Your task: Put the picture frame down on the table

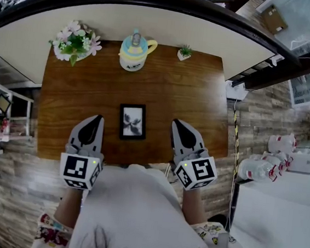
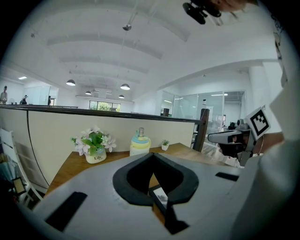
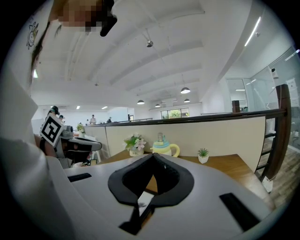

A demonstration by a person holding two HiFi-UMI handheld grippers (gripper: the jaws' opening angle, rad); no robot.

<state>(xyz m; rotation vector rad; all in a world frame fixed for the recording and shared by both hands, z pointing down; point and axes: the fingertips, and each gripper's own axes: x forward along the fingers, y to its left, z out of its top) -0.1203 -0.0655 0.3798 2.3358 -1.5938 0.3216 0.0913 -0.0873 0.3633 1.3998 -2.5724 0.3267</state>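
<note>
**A:** While the left claw [image 1: 96, 119] and the right claw [image 1: 176, 123] hover over the near edge of the table [image 1: 170, 84], where is the picture frame [image 1: 132, 121]?

**B:** On the table, between the two, touching neither. Its picture faces up toward the head view, but I can't tell whether it lies flat or leans back on a stand.

**A:** And the claws themselves?

**B:** Each has its jaws pressed tip to tip with nothing held. Through the gap behind the tips you see only table and a bit of the frame.

**A:** What could go wrong from here?

**B:** If the frame is propped and has to be laid down, a closed claw nudging its top could skid it over the smooth wood instead of tipping it, or let it fall hard. If it's grasped, the thin rim gives little purchase, and a pinch on one side could let it swing and slip. It also sits toward the front edge, so a pull toward the person might drag it off. The flower pot [image 1: 74, 42] and teapot [image 1: 134, 51] stand well apart at the back, so I'd judge them safe.
</note>
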